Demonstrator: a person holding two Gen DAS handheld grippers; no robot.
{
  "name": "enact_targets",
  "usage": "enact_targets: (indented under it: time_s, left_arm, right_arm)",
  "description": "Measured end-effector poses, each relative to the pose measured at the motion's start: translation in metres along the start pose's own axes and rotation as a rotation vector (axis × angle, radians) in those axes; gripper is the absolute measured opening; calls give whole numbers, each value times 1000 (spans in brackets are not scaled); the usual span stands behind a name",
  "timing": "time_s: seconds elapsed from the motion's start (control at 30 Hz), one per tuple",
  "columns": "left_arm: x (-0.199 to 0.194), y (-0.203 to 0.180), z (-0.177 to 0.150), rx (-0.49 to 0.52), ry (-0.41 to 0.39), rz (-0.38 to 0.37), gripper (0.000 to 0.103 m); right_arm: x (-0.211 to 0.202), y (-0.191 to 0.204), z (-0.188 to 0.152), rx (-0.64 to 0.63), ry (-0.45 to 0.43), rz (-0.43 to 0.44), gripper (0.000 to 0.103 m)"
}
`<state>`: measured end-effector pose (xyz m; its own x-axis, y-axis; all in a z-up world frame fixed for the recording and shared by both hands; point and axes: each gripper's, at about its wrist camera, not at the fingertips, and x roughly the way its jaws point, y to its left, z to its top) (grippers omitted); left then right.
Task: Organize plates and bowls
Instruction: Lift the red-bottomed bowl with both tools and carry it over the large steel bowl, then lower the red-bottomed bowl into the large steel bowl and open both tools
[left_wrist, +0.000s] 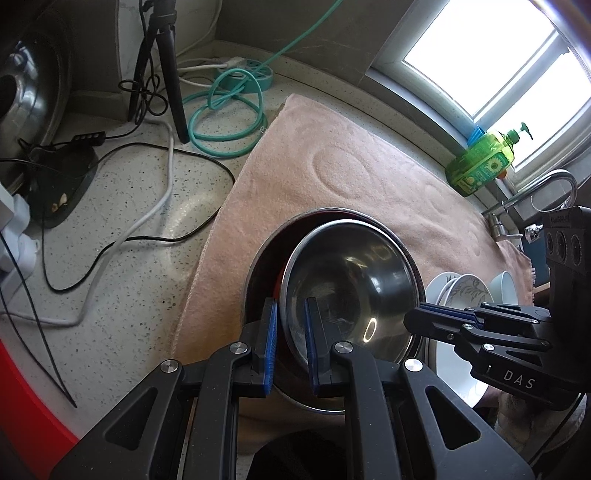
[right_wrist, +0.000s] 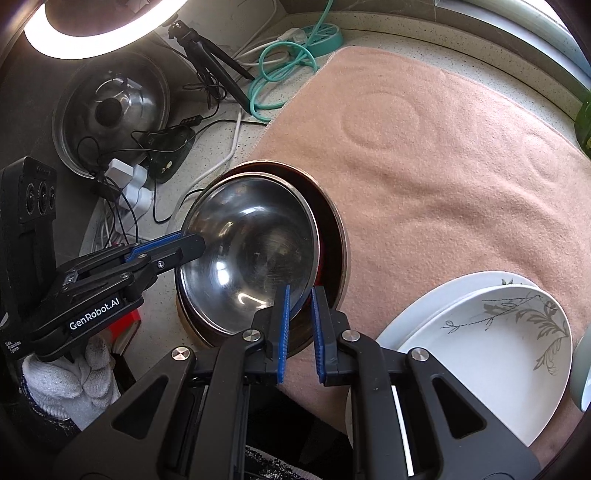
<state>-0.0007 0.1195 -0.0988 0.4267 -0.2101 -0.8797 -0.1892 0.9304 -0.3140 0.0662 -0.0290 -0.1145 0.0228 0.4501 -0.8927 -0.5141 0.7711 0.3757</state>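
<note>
A shiny steel bowl (right_wrist: 251, 251) sits tilted inside a larger red-lined bowl (right_wrist: 332, 236) at frame centre; white plates (right_wrist: 491, 343) are stacked lower right.

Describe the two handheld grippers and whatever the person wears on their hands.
Both the left gripper and the right gripper are black, with blue ribbed pads on their fingers. White lettering reads GenRobot.AI on the left, DAS on the right. A white knit glove covers the left hand.

A pale speckled stone countertop (left_wrist: 122, 295) runs to a grey wall (left_wrist: 295, 22), with a white-framed window (left_wrist: 491, 62) letting in bright daylight at the right. A pink terry towel (left_wrist: 332, 177) is spread over the counter. A lit ring lamp (right_wrist: 92, 33) glows above, a black tripod (left_wrist: 166, 74) stands near the corner, and a coiled teal cable (left_wrist: 225, 110) lies beside it. A green dish soap bottle (left_wrist: 480, 158) sits by the sill, near a chrome tap (left_wrist: 546, 184).
</note>
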Motion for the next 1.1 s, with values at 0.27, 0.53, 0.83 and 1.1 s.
enact_targets:
  time_s: [0.27,0.53,0.83,1.1]
  left_arm:
    - [6,2,-1,-6,14,6,12]
    - [9,1,-2,-4,15,19,12]
    - [10,2,-1,1,26,13,16]
    - [10,1,0,-7,27,4,16]
  right_arm:
    - [4,2,0,-4,8,-6,14]
    - [7,5,2,-20,8,-27,14]
    - [6,6,2,-29,7,-19,22]
    - [-5,8,7,-43,-35,-13,40]
